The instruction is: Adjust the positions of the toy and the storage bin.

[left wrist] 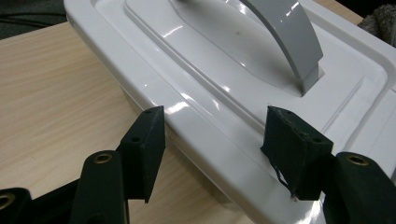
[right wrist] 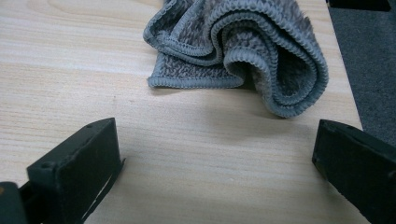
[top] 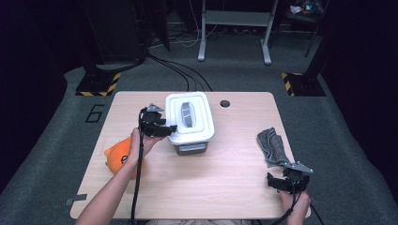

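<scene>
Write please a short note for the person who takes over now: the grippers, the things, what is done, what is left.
Left gripper: jaws astride the near edge of the white box lid; whether the pads grip it cannot be told.
Right gripper: open, holding nothing, over the table just short of the grey cloth.
Orange toy: at the left edge of the table, beside the left forearm.
Done: left gripper is at the lid.
Left: probably lifting the lid; it sits on the box.

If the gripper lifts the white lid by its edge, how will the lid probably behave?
The white lid looks like glossy hard plastic, so it should stay stiff but may slip between the pads. The left gripper straddles only its rim, away from the grey handle, so the lid would probably tilt. It seems light.
</scene>
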A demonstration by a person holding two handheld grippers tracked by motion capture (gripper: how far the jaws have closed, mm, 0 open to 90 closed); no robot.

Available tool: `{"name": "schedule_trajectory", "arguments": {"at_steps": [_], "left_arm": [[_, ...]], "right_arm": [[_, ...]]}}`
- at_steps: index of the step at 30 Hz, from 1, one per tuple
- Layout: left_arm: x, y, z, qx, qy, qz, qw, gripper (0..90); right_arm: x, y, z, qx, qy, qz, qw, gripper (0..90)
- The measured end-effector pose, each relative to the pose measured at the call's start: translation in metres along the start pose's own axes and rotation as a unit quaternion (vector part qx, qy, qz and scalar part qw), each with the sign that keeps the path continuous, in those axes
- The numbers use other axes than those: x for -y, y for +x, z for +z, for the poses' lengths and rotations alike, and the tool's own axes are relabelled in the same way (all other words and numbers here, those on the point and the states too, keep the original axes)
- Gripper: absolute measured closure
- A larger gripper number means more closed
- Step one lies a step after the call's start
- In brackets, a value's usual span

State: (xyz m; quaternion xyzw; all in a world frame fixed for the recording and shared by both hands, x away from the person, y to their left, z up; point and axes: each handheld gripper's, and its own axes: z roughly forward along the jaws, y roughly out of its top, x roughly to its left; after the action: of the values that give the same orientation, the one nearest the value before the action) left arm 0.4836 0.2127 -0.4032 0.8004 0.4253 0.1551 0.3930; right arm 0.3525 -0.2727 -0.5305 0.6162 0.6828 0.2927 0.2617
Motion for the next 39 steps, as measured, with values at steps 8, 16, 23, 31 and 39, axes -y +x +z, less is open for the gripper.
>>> {"name": "schedule_trajectory", "arguments": {"at_steps": [8,16,23,31,39], "left_arm": [[-0.002,-0.013,0.005,0.008,-0.002,-0.002,1.0,38.5],[-0.003,-0.022,0.009,0.013,-0.006,-0.001,0.9999,38.0],[-0.005,-0.029,0.013,0.015,-0.008,0.0,0.9999,37.9],[-0.007,-0.042,0.016,0.025,-0.006,0.005,0.9997,37.9],[-0.008,-0.052,0.019,0.03,-0.006,0.013,0.9995,37.5]], "right_arm": [[0.0,0.0,0.0,0.0,0.0,0.0,1.0,0.0],[0.0,0.0,0.0,0.0,0.0,0.0,1.0,0.0],[0.0,0.0,0.0,0.0,0.0,0.0,1.0,0.0],[0.0,0.0,0.0,0.0,0.0,0.0,1.0,0.1],[0.0,0.0,0.0,0.0,0.0,0.0,1.0,0.1]]}}
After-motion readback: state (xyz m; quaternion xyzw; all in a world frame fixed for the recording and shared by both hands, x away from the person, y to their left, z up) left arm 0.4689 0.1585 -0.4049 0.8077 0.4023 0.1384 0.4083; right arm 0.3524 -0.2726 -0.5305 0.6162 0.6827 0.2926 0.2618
